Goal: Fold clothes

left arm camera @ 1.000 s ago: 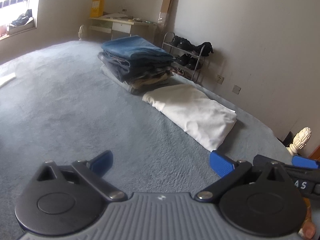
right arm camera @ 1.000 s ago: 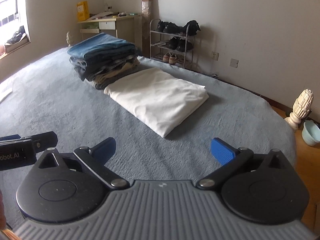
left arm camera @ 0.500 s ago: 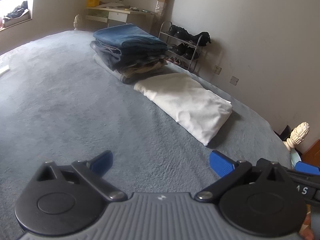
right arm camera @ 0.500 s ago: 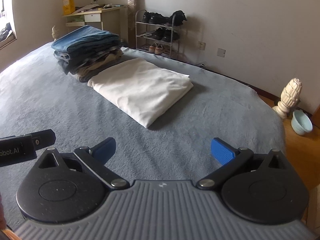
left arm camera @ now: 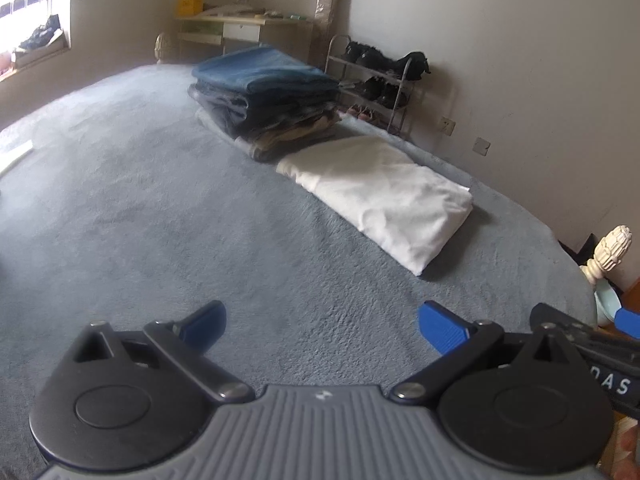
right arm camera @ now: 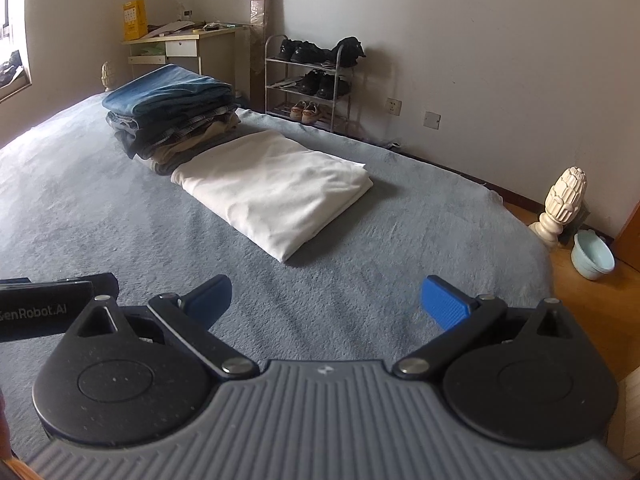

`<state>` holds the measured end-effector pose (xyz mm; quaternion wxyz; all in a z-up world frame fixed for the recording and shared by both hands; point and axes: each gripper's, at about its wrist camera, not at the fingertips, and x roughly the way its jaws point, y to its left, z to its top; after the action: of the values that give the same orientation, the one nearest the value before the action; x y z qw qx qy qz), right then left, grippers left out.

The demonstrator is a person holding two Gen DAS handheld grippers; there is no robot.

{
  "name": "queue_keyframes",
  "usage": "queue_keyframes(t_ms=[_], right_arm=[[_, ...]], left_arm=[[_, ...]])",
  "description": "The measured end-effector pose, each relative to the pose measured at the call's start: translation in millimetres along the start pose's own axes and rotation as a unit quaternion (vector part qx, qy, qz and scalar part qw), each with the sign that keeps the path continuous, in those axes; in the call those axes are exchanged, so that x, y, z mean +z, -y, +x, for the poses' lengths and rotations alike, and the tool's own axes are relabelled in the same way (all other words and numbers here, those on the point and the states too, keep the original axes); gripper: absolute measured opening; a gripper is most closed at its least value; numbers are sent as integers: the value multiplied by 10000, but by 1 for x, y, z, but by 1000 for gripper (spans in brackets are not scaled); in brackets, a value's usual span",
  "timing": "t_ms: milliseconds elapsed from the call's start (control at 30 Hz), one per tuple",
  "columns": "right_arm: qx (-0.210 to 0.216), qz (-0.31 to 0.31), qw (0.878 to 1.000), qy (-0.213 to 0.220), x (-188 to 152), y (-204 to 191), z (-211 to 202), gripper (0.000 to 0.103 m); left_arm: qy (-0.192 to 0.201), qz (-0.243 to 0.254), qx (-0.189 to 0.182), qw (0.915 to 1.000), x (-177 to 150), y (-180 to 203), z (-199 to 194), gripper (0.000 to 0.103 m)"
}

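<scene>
Both cameras had drawn nearer the clothes and swung a little, so the pile sat closer to centre than 1 second before; the grey-blue bed (right arm camera: 120, 216) filled both views; on it the stack of folded clothes (right arm camera: 172, 116) touched the folded white garment (right arm camera: 276, 188); the left claw (left arm camera: 322, 326) and right claw (right arm camera: 326, 300) hung released and empty, well short of it. Folding looked done; next, probably, both claws must grip the white garment's edges and lift it onto the stack.

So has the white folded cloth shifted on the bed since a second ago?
No. The white cloth still butts against the clothes stack; only the cameras moved.
</scene>
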<state>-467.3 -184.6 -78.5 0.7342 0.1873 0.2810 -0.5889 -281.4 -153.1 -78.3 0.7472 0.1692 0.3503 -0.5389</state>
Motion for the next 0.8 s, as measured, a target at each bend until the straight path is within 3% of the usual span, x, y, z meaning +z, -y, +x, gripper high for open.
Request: queue_keyframes(t_ms=[800], right_arm=[[-543, -162, 9982, 177, -10, 19, -17, 102]], left_arm=[[319, 222, 28, 9992, -5, 22, -22, 103]])
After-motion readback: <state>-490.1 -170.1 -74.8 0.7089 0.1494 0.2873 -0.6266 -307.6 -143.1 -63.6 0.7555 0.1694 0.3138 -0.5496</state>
